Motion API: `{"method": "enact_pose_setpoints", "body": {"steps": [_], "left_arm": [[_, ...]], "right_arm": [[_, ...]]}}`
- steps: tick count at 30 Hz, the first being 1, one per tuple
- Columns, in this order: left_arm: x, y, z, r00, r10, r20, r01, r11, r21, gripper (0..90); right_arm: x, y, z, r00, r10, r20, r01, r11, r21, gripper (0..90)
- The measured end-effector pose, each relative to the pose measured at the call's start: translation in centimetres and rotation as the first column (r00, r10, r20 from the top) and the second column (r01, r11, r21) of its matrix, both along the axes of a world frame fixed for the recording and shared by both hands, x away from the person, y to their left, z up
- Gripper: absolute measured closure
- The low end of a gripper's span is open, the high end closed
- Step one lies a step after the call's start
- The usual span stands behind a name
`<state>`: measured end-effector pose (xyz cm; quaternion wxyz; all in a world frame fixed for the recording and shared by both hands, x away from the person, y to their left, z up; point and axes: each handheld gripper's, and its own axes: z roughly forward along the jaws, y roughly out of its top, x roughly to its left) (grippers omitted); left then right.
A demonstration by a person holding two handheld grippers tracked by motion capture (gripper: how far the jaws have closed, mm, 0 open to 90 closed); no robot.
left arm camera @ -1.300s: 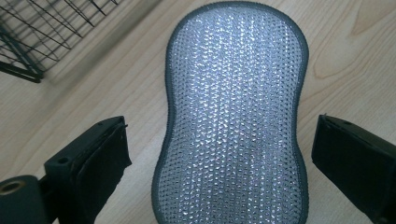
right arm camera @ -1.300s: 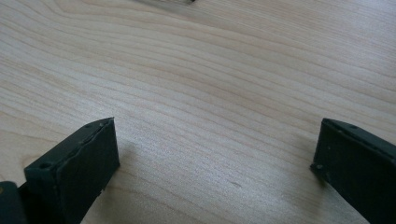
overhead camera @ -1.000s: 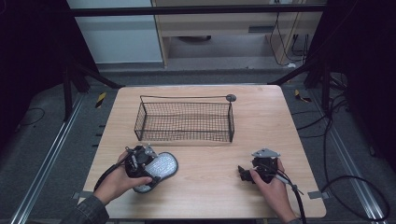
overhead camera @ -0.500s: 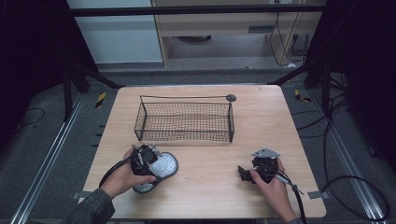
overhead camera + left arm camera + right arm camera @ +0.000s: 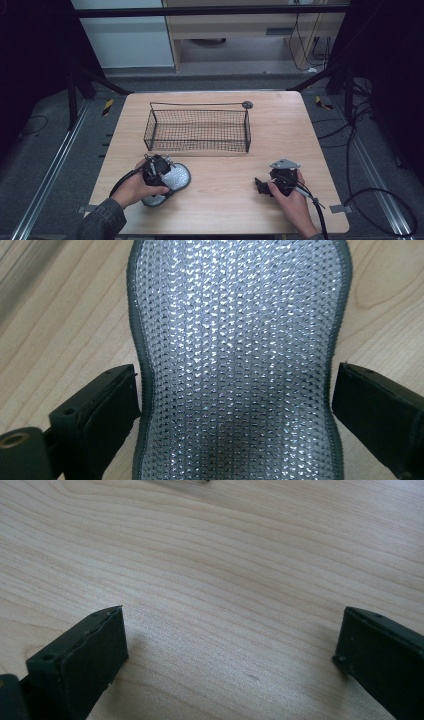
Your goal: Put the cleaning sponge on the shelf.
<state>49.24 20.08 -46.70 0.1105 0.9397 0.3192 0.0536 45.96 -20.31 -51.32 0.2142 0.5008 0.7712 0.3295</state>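
Between wide-open left gripper (image 5: 235,405) jaws: silver mesh insole (image 5: 237,360), grey-edged, flat on table (image 5: 225,200). Right gripper (image 5: 230,650): open over bare wood.

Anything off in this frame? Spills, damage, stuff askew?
Nothing stands out. The wire basket sits upright and square on the table, with nothing visible inside. The silver insole lies flat between the open jaws of the left gripper. The right gripper is open over bare wood.

Dim, dark-edged room; bright table (image 5: 220,165); glinting insole (image 5: 235,360); soft shadows; close views slightly blurred.
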Motion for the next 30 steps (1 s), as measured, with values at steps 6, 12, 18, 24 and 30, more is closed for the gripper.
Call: {"method": "enact_pose_setpoints", "body": {"steps": [6, 12, 18, 24, 30], "left_arm": [[0.1, 0.2, -0.4, 0.9999, 0.006, -0.010, -0.006, 0.9999, -0.008, 3.2], [0.2, 0.4, -0.9, 0.9997, 0.017, -0.018, -0.018, 0.9995, -0.024, 2.4], [0.2, 0.6, -1.0, 0.9996, 0.024, -0.011, -0.025, 0.9988, -0.043, 4.5], [0.0, 1.1, -0.7, 0.9997, 0.022, 0.008, -0.022, 0.9982, -0.056, 8.0], [-0.3, 2.0, 0.6, 0.9977, 0.040, 0.055, -0.035, 0.9957, -0.086, 8.1]], "right_arm": [[0.0, 0.0, 0.0, 1.0000, 0.000, 0.000, 0.000, 1.0000, 0.000, 0.4], [0.0, 0.0, 0.0, 1.0000, 0.000, 0.000, 0.000, 1.0000, 0.000, 0.4], [0.0, 0.0, 0.0, 1.0000, 0.000, 0.000, 0.000, 1.0000, 0.000, 0.4], [0.0, 0.0, 0.0, 1.0000, 0.000, 0.000, 0.000, 1.0000, 0.000, 0.4], [0.0, 0.0, 0.0, 1.0000, 0.002, 0.000, -0.002, 1.0000, 0.000, 0.4]]}}
